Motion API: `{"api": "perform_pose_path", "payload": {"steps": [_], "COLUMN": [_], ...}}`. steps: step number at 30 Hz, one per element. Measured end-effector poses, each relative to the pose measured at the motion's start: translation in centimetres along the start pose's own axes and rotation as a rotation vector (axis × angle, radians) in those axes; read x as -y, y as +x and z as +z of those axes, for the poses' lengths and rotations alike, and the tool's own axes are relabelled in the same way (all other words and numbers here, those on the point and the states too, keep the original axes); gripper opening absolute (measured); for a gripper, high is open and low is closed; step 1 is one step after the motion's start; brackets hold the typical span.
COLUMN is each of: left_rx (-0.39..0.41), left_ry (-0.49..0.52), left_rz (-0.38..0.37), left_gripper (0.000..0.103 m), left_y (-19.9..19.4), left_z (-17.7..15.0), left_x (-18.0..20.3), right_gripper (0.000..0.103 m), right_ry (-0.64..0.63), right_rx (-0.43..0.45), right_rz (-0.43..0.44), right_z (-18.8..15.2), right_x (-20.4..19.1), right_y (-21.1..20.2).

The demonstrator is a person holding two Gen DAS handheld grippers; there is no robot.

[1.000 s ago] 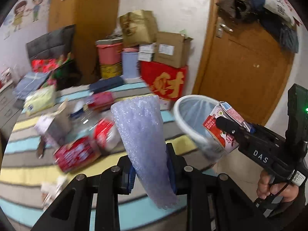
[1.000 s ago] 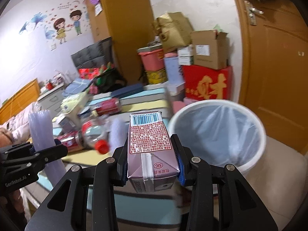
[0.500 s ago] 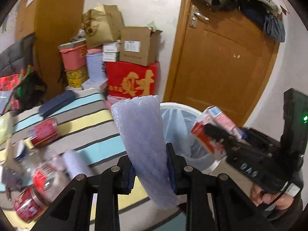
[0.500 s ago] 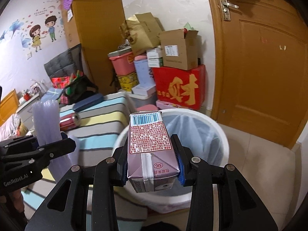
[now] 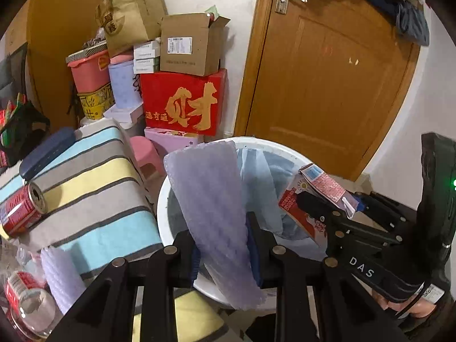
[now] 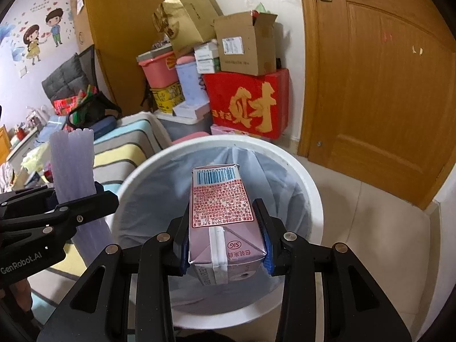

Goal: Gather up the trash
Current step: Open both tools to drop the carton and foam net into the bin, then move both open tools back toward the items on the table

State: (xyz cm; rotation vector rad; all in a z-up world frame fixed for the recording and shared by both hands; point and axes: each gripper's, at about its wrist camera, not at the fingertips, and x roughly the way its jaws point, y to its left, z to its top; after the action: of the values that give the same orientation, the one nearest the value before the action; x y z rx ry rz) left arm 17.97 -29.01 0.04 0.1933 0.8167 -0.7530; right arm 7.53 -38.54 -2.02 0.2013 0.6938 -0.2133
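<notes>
My left gripper [image 5: 223,242] is shut on a pale purple foam sheet [image 5: 211,199] that stands up between its pads, over the near rim of a white bin [image 5: 162,199] lined with a blue bag. In the right wrist view my right gripper [image 6: 225,236] is shut on a pink milk carton [image 6: 222,208], held over the mouth of the bin [image 6: 313,199]. The left gripper [image 6: 94,199] with the foam sheet [image 6: 72,165] shows at that view's left, by the bin's edge. The carton [image 5: 319,188] and right gripper [image 5: 313,208] also appear over the bin's right side.
A striped cloth surface [image 5: 85,182] left of the bin carries a red can [image 5: 20,213], a plastic bottle [image 5: 25,307] and a foam roll [image 5: 61,273]. Stacked boxes [image 5: 182,105] and a pink stool [image 5: 145,154] stand behind. A wooden door [image 5: 327,85] is at right.
Both grippers have swung away from the littered striped surface toward the bin, which now fills the view beneath them. Foam sheet and carton stay gripped.
</notes>
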Motion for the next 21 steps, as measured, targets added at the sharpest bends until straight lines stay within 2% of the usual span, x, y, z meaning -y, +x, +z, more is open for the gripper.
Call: {"api": "perform_pose_path", "payload": {"steps": [2, 4, 6, 7, 8, 14, 21], "left_rx": [-0.011, -0.012, -0.004, -0.001, -0.001, 0.021, 0.067], "left_ry": [-0.001, -0.008, -0.019, -0.022, -0.026, -0.051, -0.069], "left_rz": [-0.004, 0.009, 0.013, 0.009, 0.009, 0.003, 0.035], "left_gripper": [0.031, 0.045, 0.055, 0.056, 0.056, 0.058, 0.059], "left_y": [0.5, 0.7, 0.5, 0.4, 0.4, -0.9, -4.1], "left_z": [0.0, -0.1, -0.1, -0.1, -0.1, -0.1, -0.7], "left_x": [0.1, 0.0, -0.1, -0.2, -0.3, -0.8, -1.3], "right_gripper": [0.039, 0.039, 0.047, 0.061, 0.066, 0.066, 0.066], "right_ry": [-0.002, 0.006, 0.006, 0.004, 0.009, 0.019, 0.038], "right_rx": [-0.019, -0.028, -0.017, -0.007, -0.003, 0.012, 0.049], "right_rz": [-0.001, 0.017, 0.002, -0.016, -0.021, -0.034, -0.021], "right_z": [0.0, 0.0, 0.0, 0.0, 0.1, 0.3, 0.4], "right_x": [0.3, 0.6, 0.7, 0.8, 0.9, 1.0, 0.4], "right_y": [0.4, 0.7, 0.6, 0.4, 0.5, 0.0, -1.2]}}
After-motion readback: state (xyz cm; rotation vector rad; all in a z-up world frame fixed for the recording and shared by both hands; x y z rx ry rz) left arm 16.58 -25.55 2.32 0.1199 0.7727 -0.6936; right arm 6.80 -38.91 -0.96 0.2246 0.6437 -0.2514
